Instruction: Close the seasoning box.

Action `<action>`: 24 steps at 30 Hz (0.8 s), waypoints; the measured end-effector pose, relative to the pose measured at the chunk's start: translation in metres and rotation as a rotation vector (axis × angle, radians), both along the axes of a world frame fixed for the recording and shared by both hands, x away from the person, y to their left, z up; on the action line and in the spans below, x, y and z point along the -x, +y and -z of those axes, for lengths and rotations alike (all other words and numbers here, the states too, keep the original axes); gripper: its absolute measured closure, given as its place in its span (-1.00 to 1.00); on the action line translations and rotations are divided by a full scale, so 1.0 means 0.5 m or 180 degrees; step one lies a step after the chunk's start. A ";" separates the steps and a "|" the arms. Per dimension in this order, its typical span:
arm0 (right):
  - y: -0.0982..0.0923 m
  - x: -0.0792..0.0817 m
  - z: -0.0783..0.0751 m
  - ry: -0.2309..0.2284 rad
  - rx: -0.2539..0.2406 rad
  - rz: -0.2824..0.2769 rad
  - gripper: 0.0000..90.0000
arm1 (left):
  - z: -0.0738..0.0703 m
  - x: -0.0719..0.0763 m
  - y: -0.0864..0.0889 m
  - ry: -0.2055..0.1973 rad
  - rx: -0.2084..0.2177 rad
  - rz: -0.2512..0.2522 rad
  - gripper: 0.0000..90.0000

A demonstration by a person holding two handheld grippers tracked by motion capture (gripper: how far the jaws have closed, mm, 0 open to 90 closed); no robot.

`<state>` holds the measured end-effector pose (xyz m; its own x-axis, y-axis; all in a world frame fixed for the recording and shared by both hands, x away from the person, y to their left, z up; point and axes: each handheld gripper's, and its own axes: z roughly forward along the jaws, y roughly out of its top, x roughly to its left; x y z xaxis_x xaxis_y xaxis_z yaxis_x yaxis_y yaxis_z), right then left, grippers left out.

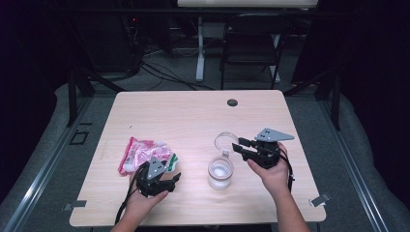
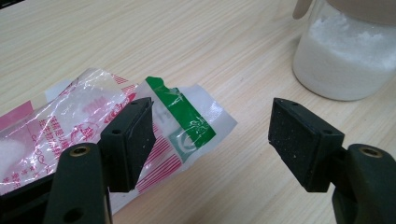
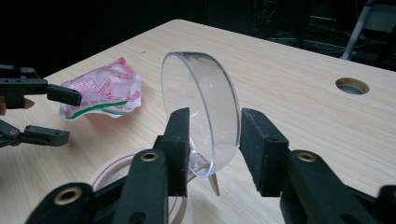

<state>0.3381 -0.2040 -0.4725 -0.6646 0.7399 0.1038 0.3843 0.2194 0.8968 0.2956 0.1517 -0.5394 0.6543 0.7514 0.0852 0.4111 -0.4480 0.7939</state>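
**Jar lid up, bag lying flat**

A clear glass jar point(image 1: 220, 172) with white powder in its lower part stands on the light wooden table point(image 1: 193, 111), near its front edge. Its clear round hinged lid point(image 3: 205, 107) is swung open and stands on edge above the jar's mouth. The right tool point(image 3: 212, 140) has its jaws on either side of the lid's lower rim, narrowly apart; whether they press on it I cannot tell. Left of the jar lies a crumpled pink, white and green plastic bag point(image 2: 93, 126), flat on the table. The left tool point(image 2: 210, 135) is just in front of the bag's green corner, its jaws wide apart and holding nothing. A round cable hole point(image 1: 232, 102) sits near the table's far edge.
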 end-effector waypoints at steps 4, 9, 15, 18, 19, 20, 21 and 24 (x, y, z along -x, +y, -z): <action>0.001 0.000 -0.001 -0.0012 0.0051 -0.0014 0.57 | -0.003 0.005 -0.002 -0.0023 0.0008 0.0016 -0.31; 0.004 0.001 -0.002 -0.0038 0.0096 -0.0029 0.59 | -0.007 0.008 -0.004 -0.0044 0.0011 0.0042 -0.31; 0.007 0.004 -0.005 -0.0058 0.0149 -0.0039 0.57 | -0.007 0.008 -0.004 -0.0051 0.0004 0.0047 -0.31; 0.009 0.005 -0.006 -0.0060 0.0163 -0.0071 0.56 | -0.007 0.008 -0.003 -0.0053 0.0025 0.0030 -0.30; 0.011 0.006 -0.007 -0.0070 0.0179 -0.0079 0.55 | -0.007 0.008 -0.003 -0.0054 0.0027 0.0030 -0.30; 0.011 0.006 -0.007 -0.0070 0.0179 -0.0079 0.55 | -0.007 0.008 -0.003 -0.0052 0.0028 0.0032 -0.30; 0.013 0.007 -0.007 -0.0071 0.0178 -0.0080 0.54 | -0.008 0.008 -0.003 -0.0053 0.0026 0.0031 -0.30; 0.016 0.009 -0.009 -0.0080 0.0203 -0.0103 0.52 | -0.008 0.007 -0.003 -0.0057 0.0023 0.0037 -0.30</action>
<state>0.3335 -0.1962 -0.4682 -0.6901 0.7226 0.0399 0.3535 0.2884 0.8899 0.2919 0.1501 -0.5355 0.6615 0.7443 0.0915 0.3916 -0.4470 0.8043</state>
